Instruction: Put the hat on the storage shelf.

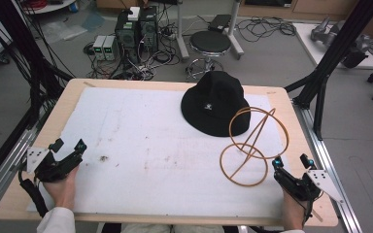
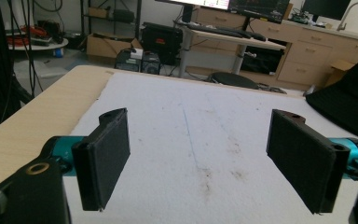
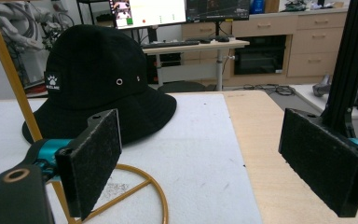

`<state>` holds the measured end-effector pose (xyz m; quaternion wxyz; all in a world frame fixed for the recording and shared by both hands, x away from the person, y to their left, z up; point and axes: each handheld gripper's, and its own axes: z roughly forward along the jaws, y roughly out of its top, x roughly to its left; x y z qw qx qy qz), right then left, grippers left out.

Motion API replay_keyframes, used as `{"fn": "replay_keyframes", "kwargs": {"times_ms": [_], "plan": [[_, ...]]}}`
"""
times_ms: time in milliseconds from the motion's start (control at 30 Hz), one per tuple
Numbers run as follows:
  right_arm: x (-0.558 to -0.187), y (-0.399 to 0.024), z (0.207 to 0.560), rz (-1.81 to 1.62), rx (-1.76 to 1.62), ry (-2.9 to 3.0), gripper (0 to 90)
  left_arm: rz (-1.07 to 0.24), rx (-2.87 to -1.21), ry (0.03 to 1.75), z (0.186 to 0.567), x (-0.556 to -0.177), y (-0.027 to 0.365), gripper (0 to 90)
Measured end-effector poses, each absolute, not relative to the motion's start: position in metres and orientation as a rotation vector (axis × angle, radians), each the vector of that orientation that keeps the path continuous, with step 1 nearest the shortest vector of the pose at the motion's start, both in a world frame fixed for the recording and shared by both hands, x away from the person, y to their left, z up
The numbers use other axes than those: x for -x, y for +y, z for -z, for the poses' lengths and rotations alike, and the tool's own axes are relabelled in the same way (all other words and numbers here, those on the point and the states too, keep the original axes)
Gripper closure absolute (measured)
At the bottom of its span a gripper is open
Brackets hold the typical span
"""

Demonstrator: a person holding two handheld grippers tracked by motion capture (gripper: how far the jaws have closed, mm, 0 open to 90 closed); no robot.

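You held both grippers low at the near edge of the bench [image 1: 39, 131], fingers wide apart and gripping nothing: the left gripper [image 1: 68, 144] at lower left of the high view, the right gripper [image 1: 293, 160] at lower right. The black bucket hat [image 1: 215, 103] lay brim-down right of centre, touching the gold wire stand [image 1: 252, 145] just in front of your right gripper. The hat looked soft, light and floppy; its brim [image 3: 140, 119] seemed the best place to pinch. The stand looked stiff, thin and easy to tip, so take its ring [image 3: 144, 186] carefully.
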<state>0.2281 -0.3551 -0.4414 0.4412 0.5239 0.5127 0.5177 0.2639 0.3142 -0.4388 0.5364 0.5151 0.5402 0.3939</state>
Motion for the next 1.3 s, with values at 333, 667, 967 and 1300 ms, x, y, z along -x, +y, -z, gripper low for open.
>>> {"fn": "replay_keyframes", "kwargs": {"times_ms": [333, 667, 967, 1300], "plan": [[-0.229, -0.354, 0.441, -1.291, -1.303, 1.273, 12.3, -0.932, -1.207, 1.3, 0.439, -0.263, 0.318, 21.5], [-0.227, -0.356, 0.442, -1.289, -1.307, 1.27, 12.3, -0.937, -1.199, 1.302, 0.439, -0.263, 0.318, 21.2], [-0.228, -0.355, 0.442, -1.286, -1.311, 1.285, 12.3, -0.94, -1.187, 1.265, 0.422, -0.259, 0.319, 23.4], [-0.228, -0.353, 0.442, -1.29, -1.306, 1.29, 12.3, -0.893, -1.32, 1.134, 0.379, -0.269, 0.301, 26.8]]}}
